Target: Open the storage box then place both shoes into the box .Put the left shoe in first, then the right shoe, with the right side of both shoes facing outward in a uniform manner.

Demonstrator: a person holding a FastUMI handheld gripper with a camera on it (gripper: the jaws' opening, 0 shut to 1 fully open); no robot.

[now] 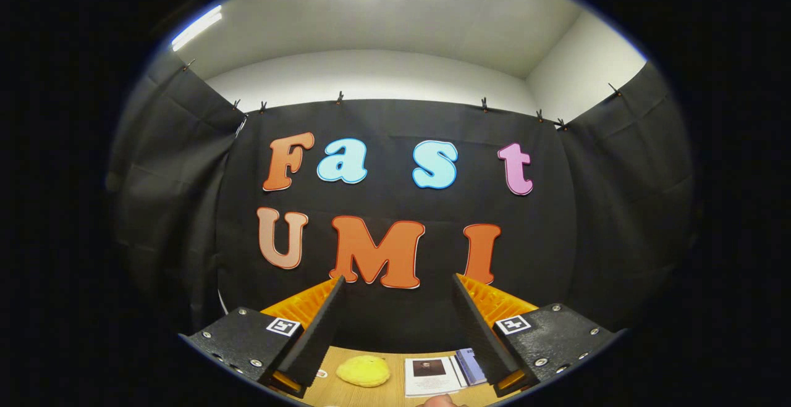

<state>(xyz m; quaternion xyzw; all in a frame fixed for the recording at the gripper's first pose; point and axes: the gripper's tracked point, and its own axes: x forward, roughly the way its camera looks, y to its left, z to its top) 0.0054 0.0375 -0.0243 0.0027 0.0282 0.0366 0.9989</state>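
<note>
A: What is the gripper (395, 283) doing?

B: It is released. Its two fingers (312, 333) stand wide apart with nothing between them, raised toward the black cloth wall (395, 129) of the booth.

A: What lies on the table?

B: A strip of wooden table (395, 394) shows low between the fingers. A yellow, soft-looking lump (363, 370) rests on it, nearer the left finger. Just beside it, toward the right finger, lies a white booklet (432, 375) with a dark picture on its cover, and a bluish-purple leaflet (471, 365) touches or overlaps the booklet's far side, partly hidden behind the right finger.

A: And the storage box, the shoes?

B: I cannot tell where they are; no container can be made out on the bit of table that shows.

A: Anything else?

B: A fingertip (440, 401) of a person pokes in at the near edge of the table, just below the booklet. Above the cloth are white walls (371, 73) and ceiling lights (196, 26).
</note>
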